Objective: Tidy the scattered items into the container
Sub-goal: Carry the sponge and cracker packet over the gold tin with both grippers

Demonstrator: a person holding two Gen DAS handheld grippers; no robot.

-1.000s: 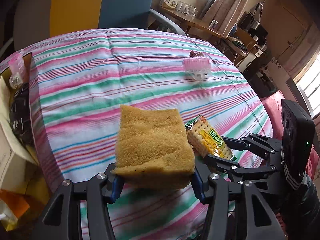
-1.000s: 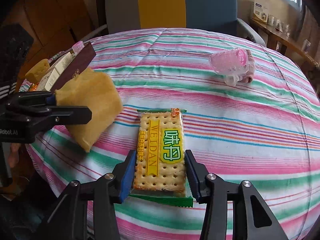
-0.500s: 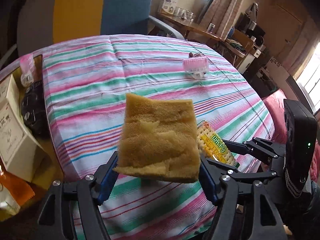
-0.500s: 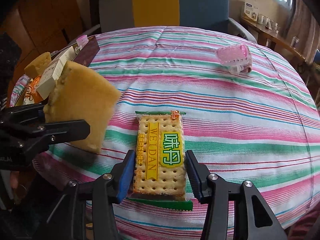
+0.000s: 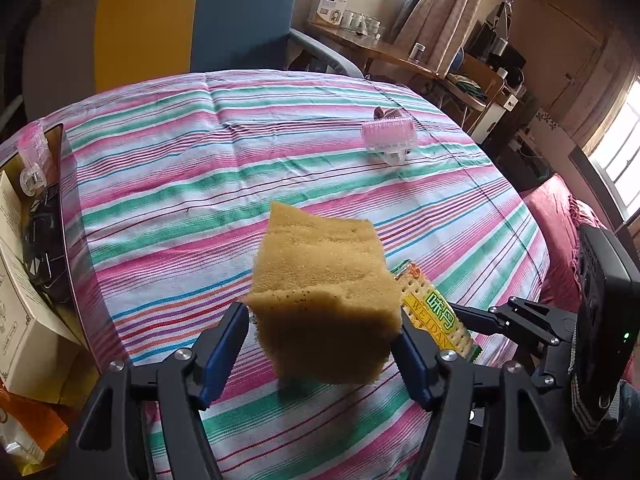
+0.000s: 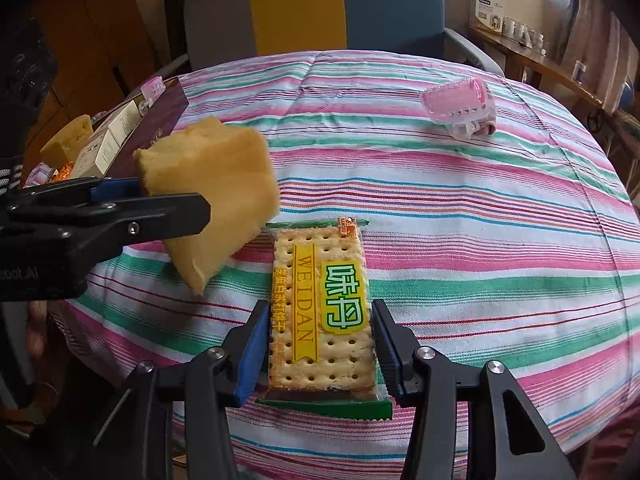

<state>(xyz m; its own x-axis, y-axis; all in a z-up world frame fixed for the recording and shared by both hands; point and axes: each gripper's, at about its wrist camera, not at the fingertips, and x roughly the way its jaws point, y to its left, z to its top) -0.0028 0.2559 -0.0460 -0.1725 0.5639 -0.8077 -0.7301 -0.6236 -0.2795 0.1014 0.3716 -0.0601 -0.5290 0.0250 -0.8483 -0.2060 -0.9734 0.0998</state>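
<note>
- My left tongs (image 5: 322, 330) angle steeply down over the striped tabletop (image 5: 256, 152), and the sponge (image 5: 324, 300) sits between the blue pads, lifted clear of the cloth.
- The left jaws are closing on it; the right pad touches the sponge, and the left one looks to meet only its corner.
- From the right wrist view the left tongs (image 6: 176, 200) reach in from the left edge, with the sponge (image 6: 216, 188) sticking out tilted, one corner down.
- My right tongs (image 6: 318, 340) also point steeply down, pressed onto the sides of the cracker pack (image 6: 320, 304), which lies flat on the cloth just beside the sponge.
- The pack reads "WEIDAN" on a yellow band, with large Chinese characters in green on a yellow label.
- The container (image 5: 60, 240) is at the tabletop's left edge, with boxes, an orange packet and a second sponge piece (image 6: 68, 140) inside it.
- A pink roller (image 5: 388, 140) lies well apart on the far right of the cloth.
- The left tool's body shows "obot.AI" mirrored.
</note>
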